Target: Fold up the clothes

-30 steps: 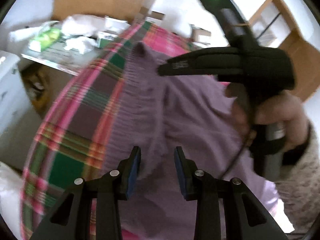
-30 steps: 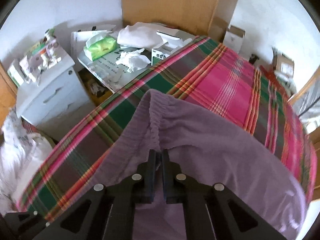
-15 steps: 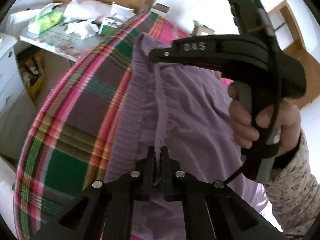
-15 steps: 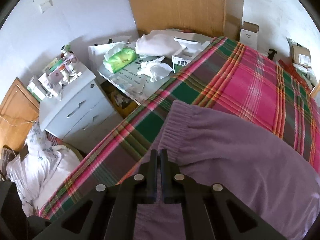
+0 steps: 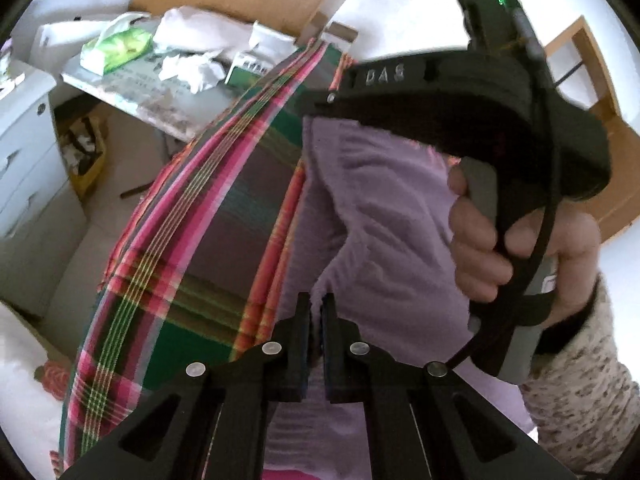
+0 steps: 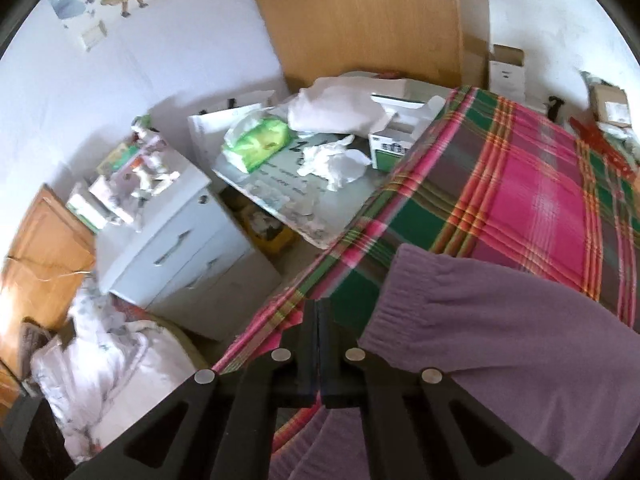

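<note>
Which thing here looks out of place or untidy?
Crumpled white tissues lie loose on the cluttered side table beside the bed. The purple sweater is bunched, not flat, on the plaid blanket.

purple knit garment point(image 6: 500, 340), bunched, on plaid bedspread point(image 6: 532, 184)

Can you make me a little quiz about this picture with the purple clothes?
1. True or false: the left tool is pinched shut on the purple knitted garment.
2. What does the garment lie on? A) a pink and green checked blanket B) a bare wooden floor C) a white towel
3. Fill in the colour: the drawer cabinet beside the bed is ____.

Key: 1 true; 2 A; 3 white.
</note>
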A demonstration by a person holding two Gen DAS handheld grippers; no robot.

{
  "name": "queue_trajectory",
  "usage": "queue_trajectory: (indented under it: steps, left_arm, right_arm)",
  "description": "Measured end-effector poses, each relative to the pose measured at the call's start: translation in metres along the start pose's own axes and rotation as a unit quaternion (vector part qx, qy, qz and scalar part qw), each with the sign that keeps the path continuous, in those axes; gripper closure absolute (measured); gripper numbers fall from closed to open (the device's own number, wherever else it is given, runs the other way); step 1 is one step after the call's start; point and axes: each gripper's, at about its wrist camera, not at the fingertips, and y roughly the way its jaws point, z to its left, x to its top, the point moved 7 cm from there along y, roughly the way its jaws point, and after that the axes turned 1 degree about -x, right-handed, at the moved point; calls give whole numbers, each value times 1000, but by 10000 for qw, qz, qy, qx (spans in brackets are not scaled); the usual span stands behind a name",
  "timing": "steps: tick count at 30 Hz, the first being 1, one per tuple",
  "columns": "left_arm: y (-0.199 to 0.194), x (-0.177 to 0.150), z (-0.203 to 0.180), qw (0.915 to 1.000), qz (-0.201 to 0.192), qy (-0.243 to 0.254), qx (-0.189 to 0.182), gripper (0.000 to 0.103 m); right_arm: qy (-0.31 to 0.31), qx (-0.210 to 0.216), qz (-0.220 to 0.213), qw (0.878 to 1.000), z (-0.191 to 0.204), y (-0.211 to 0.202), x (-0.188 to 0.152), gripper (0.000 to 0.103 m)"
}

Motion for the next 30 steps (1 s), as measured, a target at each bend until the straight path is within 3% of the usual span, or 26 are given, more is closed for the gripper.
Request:
queue_trajectory:
  steps: [2,4,7,11,14,20,24,28,30]
  left_arm:
    - [4,-1,5,10000,25,-61,-18,98]
    - [5,1,7,10000,9,-67,-53,98]
    - [6,1,8,9998,22,-118,-131,98]
    - [5,1,8,9995,10,-206,-220,98]
    - [7,2,11,9994,-2,-243,-264,98]
    - [8,3,12,9992,34,-269,-277,98]
    - [8,3,13,9992,22,-290,-278,98]
    - [8,3,13,9991,25,-317,-289,98]
    - [8,3,14,9990,27,-330,-294,98]
  right_arm:
    - [22,98,-41,9999,-6,-5,-1,103]
    - [-125,-125,-304,9994,-24,-21,4,102]
    - [-133,-225,-168,9995,-46,-31,3,101]
    - [-219,-291,147,9992,-67,-31,-13,77]
    - [-686,-971,4,9929,-86,-33,-21,74]
    - [-1376,-965,-170,9856,-107,-29,-23,62]
    - [-1701,-578,42,9837,-94,-15,-29,62]
    - [-1783,-480,109,9828,-84,-5,-32,62]
    - [-1766,-355,143,9835,-79,-4,-33,86]
